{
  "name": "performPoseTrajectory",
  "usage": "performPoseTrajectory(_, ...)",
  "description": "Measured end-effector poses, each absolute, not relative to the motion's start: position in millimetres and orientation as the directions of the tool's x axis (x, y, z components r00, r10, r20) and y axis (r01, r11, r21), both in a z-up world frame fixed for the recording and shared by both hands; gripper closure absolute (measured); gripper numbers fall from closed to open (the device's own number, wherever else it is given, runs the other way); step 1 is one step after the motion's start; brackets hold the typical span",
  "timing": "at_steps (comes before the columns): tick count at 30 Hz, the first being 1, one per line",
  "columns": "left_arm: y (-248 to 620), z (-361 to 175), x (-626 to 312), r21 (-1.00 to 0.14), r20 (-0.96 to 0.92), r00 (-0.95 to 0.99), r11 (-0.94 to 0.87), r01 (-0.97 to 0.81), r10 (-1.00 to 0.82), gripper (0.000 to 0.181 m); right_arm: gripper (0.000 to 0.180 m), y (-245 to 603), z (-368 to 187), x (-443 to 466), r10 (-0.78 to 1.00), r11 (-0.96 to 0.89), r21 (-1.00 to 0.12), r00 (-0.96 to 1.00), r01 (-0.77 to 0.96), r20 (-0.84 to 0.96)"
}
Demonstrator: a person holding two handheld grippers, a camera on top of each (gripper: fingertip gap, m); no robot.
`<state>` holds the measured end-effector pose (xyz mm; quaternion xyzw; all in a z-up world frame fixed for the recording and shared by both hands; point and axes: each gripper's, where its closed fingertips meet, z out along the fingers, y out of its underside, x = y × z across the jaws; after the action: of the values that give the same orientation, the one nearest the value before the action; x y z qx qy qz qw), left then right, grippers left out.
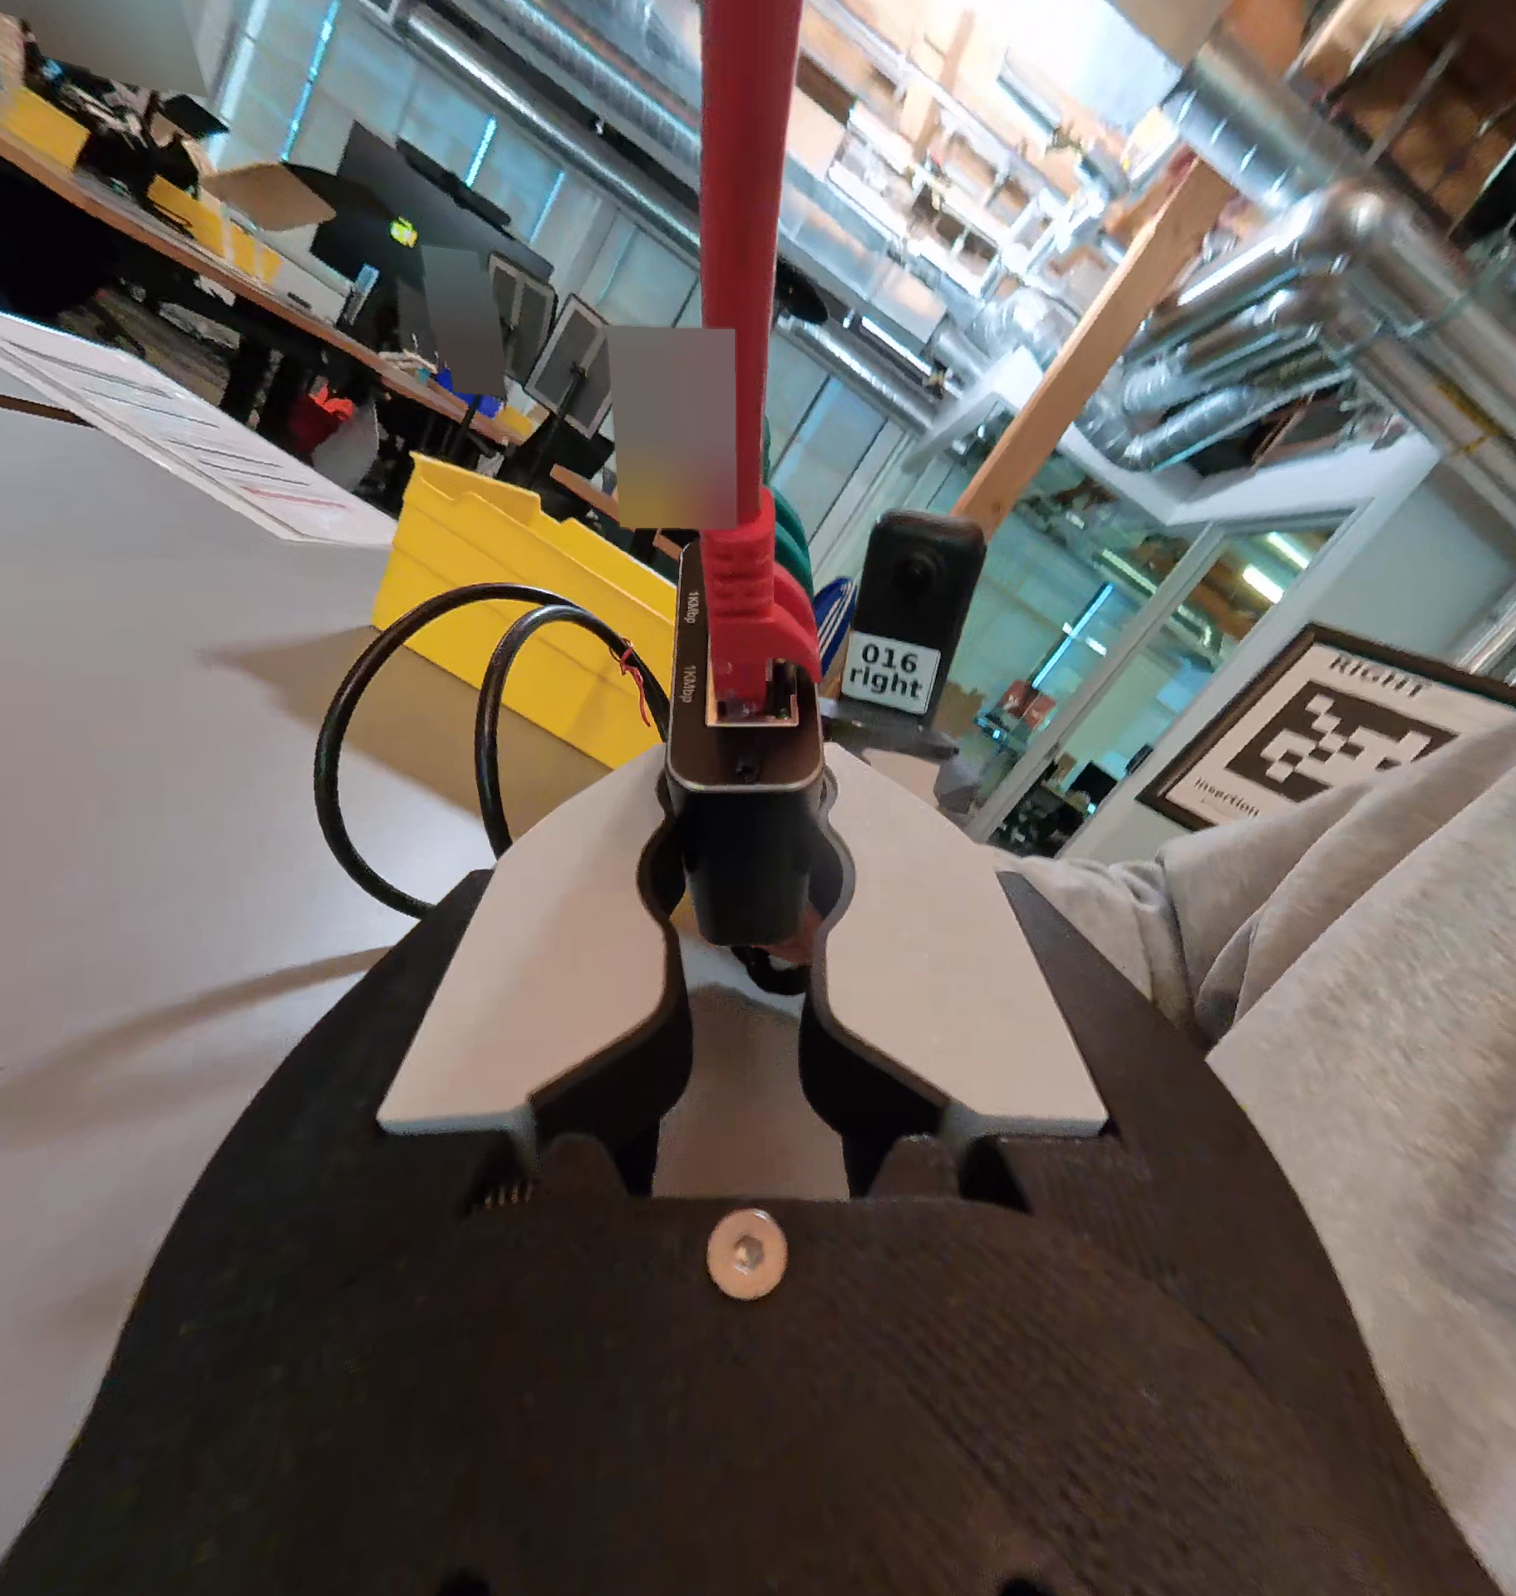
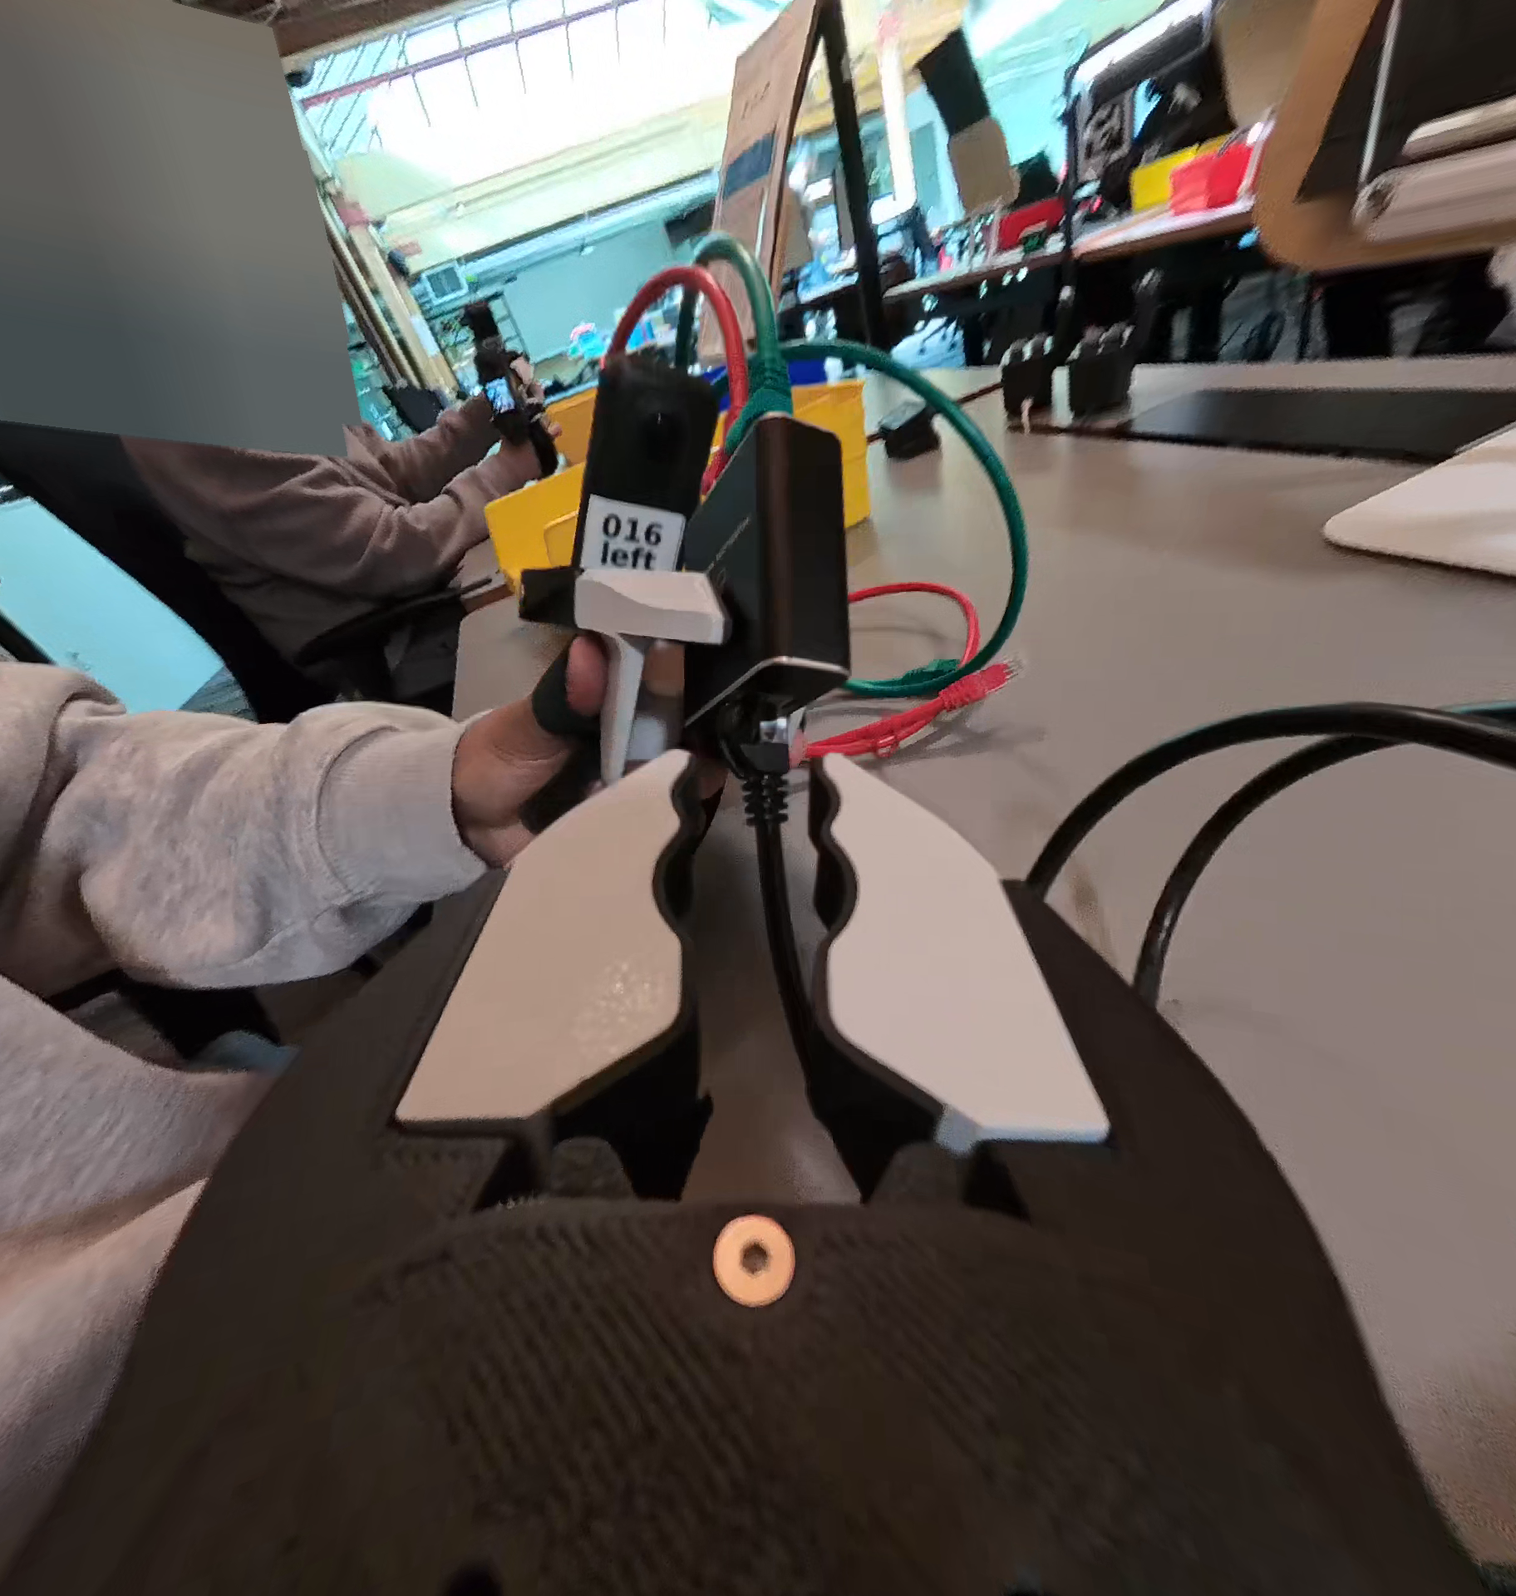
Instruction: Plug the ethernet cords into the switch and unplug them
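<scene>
Switch (image 1: 744, 769): small rigid black box, light, slick-sided, being pinched in left hand-held gripper (image 1: 746, 829) above table (image 1: 133, 777) | red ethernet cord (image 1: 742, 345): plugged, flexible (grip at boot) | right hand-held gripper (image 2: 750, 777): standing narrowly parted, empty.

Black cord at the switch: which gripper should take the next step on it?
Right, probably. The left gripper is shut on the switch, holding it off the table. The right gripper is open, its fingers either side of the black cord just below its plug at the switch end.
</scene>
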<state>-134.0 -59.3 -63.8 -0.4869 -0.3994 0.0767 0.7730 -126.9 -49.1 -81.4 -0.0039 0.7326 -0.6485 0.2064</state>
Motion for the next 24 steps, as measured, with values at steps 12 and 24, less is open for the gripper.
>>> performPoseTrajectory(12,-44,-69,-131,-0.853,0.498,0.695,0.436,0.287,0.518,0.156,0.163,-49,-88,-118,-0.31,0.21,-0.953,-0.91,0.218,-0.277)
performPoseTrajectory(24,-44,-69,-131,-0.847,0.504,0.706,0.442,0.294,0.497,0.156,0.164,-48,-88,-118,-0.343,0.23,-0.911,-0.847,0.343,-0.406)
